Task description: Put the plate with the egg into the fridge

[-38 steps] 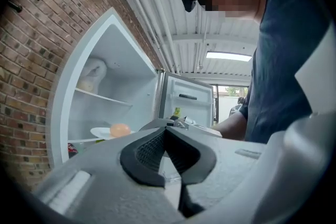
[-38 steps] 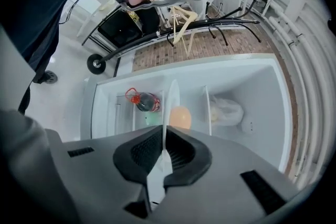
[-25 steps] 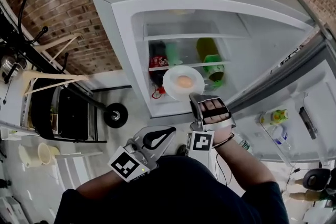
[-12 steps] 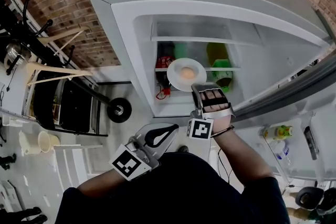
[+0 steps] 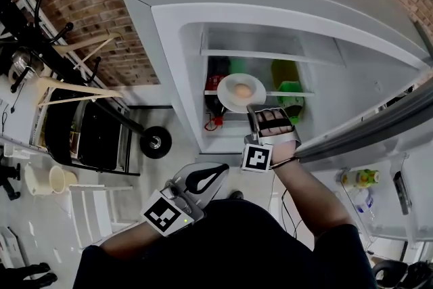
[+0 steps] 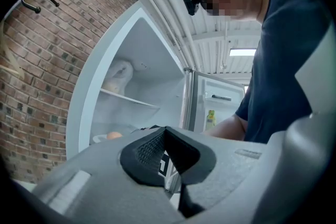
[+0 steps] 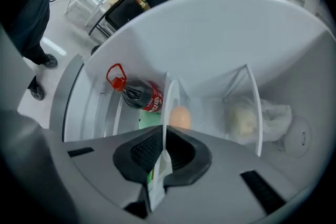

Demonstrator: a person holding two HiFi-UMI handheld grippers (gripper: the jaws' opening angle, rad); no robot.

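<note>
A white plate (image 5: 240, 91) with a brown egg (image 5: 241, 89) on it hangs at the mouth of the open fridge (image 5: 172, 71), level with the middle shelf. My right gripper (image 5: 249, 108) is shut on the plate's near rim. In the right gripper view the plate (image 7: 167, 105) shows edge-on between the pads of the right gripper (image 7: 164, 153), with the egg (image 7: 180, 117) just beyond. My left gripper (image 5: 203, 177) hangs low beside the person's body, shut and empty. In its own view the left gripper (image 6: 167, 153) points toward the fridge, where the egg (image 6: 114, 135) shows.
Inside the fridge stand a dark cola bottle (image 7: 137, 96) with a red cap, green bottles (image 5: 289, 93) and a bagged pale item (image 7: 247, 119) on an upper shelf. The open door (image 5: 365, 145) at right carries bottles (image 5: 359, 178). A black chair (image 5: 88, 139) and wheel (image 5: 155, 143) are at left.
The right gripper has carried the plate with the egg up and farther toward the fridge's middle shelf. The left gripper has hardly moved.
</note>
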